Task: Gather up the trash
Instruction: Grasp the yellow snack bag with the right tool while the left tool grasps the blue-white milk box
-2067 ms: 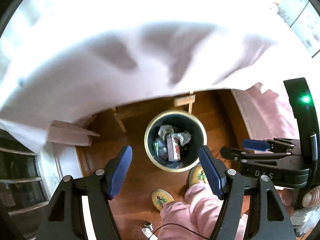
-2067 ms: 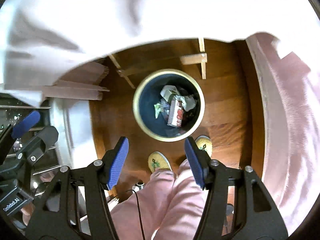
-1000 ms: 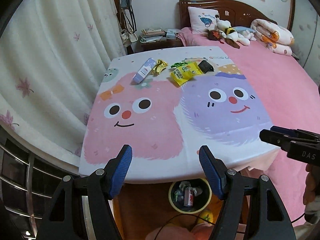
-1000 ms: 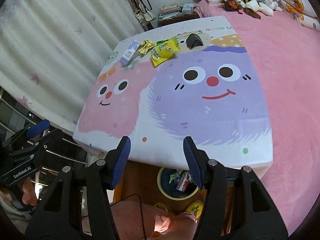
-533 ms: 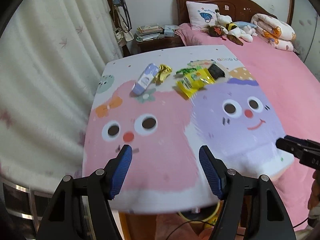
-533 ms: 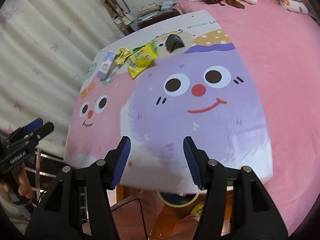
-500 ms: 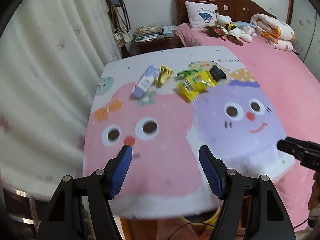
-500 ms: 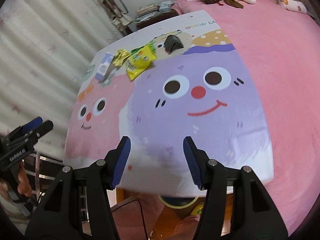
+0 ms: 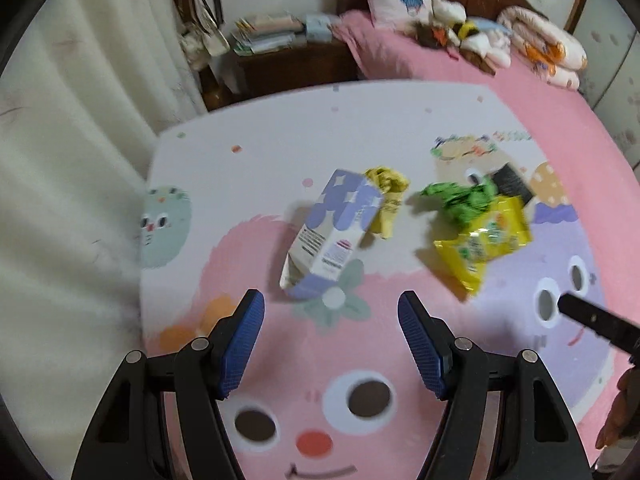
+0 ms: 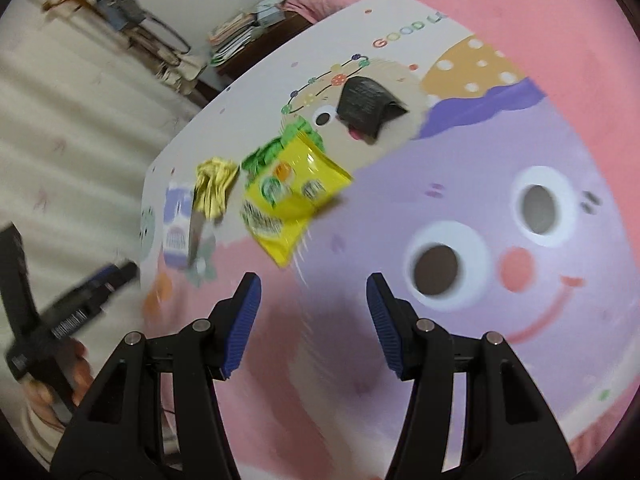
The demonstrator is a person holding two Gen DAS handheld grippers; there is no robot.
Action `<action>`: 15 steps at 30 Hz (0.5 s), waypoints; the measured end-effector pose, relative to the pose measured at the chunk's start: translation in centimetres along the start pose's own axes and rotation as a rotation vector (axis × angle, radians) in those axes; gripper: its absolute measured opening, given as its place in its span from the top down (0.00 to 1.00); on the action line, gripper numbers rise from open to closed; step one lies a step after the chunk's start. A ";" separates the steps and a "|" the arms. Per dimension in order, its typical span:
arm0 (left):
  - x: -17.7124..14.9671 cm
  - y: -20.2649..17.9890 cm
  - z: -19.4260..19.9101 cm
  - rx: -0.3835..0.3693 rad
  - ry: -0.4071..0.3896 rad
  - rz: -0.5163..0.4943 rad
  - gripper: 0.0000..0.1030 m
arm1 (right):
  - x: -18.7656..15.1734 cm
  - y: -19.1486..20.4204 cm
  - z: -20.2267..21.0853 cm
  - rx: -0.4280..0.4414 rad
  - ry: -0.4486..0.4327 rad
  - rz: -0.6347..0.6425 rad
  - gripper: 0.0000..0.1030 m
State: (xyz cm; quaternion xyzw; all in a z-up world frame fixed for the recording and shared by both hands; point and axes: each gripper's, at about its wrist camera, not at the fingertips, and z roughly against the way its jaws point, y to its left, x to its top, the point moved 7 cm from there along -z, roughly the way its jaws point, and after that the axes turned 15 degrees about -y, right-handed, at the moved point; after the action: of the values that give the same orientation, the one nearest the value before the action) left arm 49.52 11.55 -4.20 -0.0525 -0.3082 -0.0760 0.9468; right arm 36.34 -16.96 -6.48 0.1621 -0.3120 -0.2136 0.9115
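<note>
Your left tool (image 9: 331, 340) is spread wide and holds nothing, hovering over the desk (image 9: 248, 152) just short of the lilac-and-white carton (image 9: 332, 236) lying on its side. Your right tool (image 10: 313, 322) is spread too, touching nothing, with the yellow snack bag (image 10: 292, 196) ahead beside a crumpled gold wrapper (image 10: 214, 184), a green wrapper (image 9: 460, 198) and a black packet (image 10: 366, 106).
</note>
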 end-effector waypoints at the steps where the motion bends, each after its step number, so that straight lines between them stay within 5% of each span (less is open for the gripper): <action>1: 0.1 0.4 -1.4 -0.012 0.017 -0.003 0.32 | 0.2 0.4 -1.3 0.003 0.002 -0.029 0.49; 15: 0.9 0.6 -9.9 -0.097 0.079 -0.027 0.32 | 3.6 3.0 -11.1 -0.069 -0.036 -0.114 0.49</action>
State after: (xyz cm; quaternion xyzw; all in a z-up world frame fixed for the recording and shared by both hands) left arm 56.04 10.55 -11.63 -0.0912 -0.2671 -0.1059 0.9535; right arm 46.85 -14.36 -11.71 0.1441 -0.3109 -0.2786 0.8972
